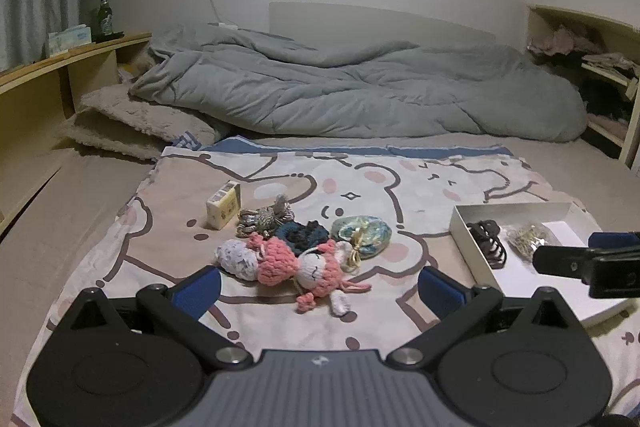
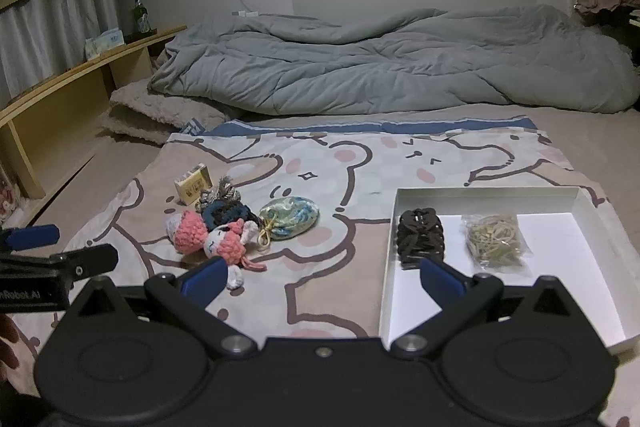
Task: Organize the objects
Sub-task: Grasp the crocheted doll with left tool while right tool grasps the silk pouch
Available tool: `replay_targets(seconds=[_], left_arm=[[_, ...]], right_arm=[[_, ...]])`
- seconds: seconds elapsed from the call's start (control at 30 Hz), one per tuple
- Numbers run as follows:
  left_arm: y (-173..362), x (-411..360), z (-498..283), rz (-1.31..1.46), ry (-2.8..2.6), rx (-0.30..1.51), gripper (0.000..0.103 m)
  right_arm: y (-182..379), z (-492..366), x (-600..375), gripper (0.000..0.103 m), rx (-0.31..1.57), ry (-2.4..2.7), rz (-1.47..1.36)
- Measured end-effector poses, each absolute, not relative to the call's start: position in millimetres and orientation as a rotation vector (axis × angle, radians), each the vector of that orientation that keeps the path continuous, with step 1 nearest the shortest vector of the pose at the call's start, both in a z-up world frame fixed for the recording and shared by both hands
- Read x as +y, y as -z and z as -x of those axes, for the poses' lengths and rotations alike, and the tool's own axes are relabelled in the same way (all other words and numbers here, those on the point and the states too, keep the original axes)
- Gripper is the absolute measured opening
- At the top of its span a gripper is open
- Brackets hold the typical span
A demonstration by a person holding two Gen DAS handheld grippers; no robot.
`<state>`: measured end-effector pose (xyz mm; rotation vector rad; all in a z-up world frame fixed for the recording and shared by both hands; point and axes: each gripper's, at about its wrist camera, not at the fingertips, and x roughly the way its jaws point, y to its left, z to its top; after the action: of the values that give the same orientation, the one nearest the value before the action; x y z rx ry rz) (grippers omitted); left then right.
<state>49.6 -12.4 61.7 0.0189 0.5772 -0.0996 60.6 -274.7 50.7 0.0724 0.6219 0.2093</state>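
A pile of small things lies on the cartoon bear blanket [image 1: 432, 183]: a pink crochet doll [image 1: 292, 267] [image 2: 216, 239], a dark blue scrunchie [image 1: 306, 233] [image 2: 226, 213], a silver beaded tangle [image 1: 266, 217], a blue-green satin pouch [image 1: 362, 233] [image 2: 290, 217] and a small yellow card box [image 1: 224, 205] [image 2: 193, 183]. A white tray [image 2: 596, 267] [image 1: 516, 207] on the right holds a black hair claw [image 2: 420, 237] [image 1: 490, 239] and a bag of rubber bands [image 2: 496, 239] [image 1: 528, 237]. My left gripper [image 1: 320, 287] is open just short of the doll. My right gripper [image 2: 322, 277] is open over the tray's left edge.
A rumpled grey duvet [image 1: 360, 87] fills the far half of the bed, with a fluffy beige pillow [image 1: 140, 123] at its left. A wooden shelf [image 1: 60, 67] with a green bottle [image 1: 105, 13] and a tissue pack runs along the left. Another shelf [image 1: 600, 67] stands at the right.
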Motion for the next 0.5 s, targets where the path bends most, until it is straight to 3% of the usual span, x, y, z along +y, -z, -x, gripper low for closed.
replay_targets(seconds=[0.5], left_arm=[[-22, 2, -93, -0.011, 0.073, 0.508, 0.103]], right_arm=[[-23, -100, -268, 0.103, 0.559, -0.238, -0.145]])
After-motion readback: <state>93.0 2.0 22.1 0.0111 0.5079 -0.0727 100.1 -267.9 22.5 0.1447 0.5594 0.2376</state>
